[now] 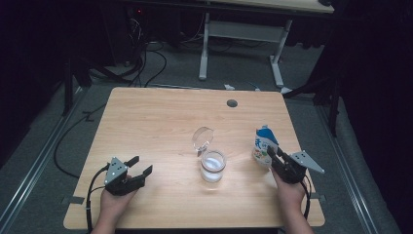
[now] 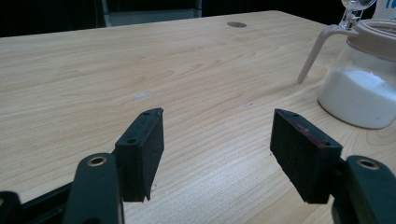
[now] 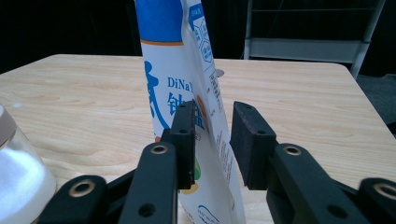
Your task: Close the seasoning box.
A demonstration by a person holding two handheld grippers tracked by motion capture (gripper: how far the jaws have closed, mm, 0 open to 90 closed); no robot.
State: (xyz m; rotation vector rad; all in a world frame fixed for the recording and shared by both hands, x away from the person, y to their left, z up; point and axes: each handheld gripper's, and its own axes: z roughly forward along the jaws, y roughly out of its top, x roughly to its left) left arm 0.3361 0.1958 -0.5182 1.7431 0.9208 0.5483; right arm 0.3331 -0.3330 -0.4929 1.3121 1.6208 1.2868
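Observation:
A blue-and-white stand-up pouch (image 1: 264, 144) stands upright near the table's right edge. My right gripper (image 1: 275, 154) has its jaws on either side of the pouch's lower edge. In the right gripper view the pouch (image 3: 177, 70) rises between the pads and my right gripper (image 3: 212, 121) is open, with a thin gap beside the right pad. A glass jar (image 1: 213, 166) of white powder sits at the table's middle, its round lid (image 1: 202, 138) tipped up behind it. My left gripper (image 1: 141, 165) rests open and empty at the front left, and the jar (image 2: 364, 88) stands to its right.
The wooden table (image 1: 160, 117) has a round cable hole (image 1: 232, 103) near its far edge. Behind it on the grey floor stand a white desk frame (image 1: 204, 48) and loose black cables (image 1: 146, 63). The jar (image 3: 18, 186) sits at the lower left of the right gripper view.

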